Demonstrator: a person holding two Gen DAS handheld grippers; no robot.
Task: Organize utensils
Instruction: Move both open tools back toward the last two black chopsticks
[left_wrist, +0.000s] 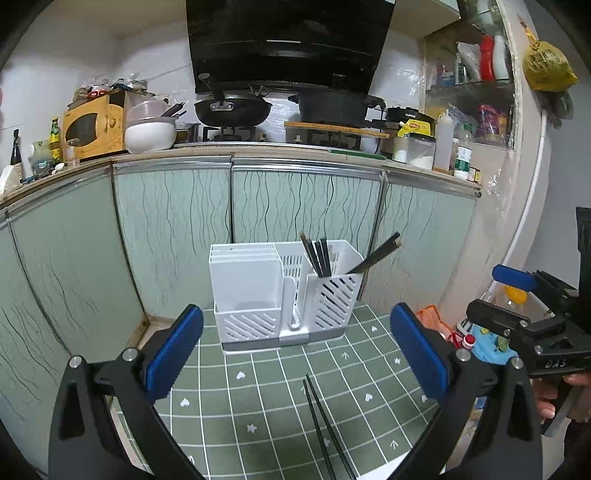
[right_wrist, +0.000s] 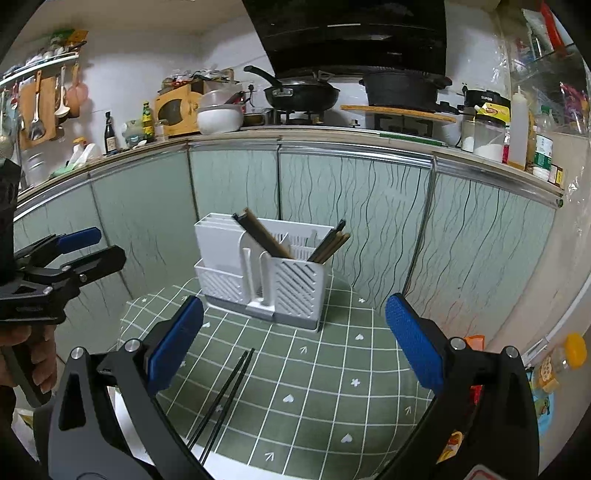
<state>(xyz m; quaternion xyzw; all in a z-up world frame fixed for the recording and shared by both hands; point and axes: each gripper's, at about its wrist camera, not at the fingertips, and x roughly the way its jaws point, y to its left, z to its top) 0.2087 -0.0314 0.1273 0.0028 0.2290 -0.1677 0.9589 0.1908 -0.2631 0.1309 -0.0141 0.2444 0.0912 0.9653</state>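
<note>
Chopsticks (left_wrist: 325, 432): 2 black lie on the table; both grippers (left_wrist: 295, 350) (right_wrist: 295, 343) gape, empty.

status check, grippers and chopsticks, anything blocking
Left gripper open, empty. Right gripper open, empty. Black chopsticks loose on green cloth, short of holder. Path clear.
</note>
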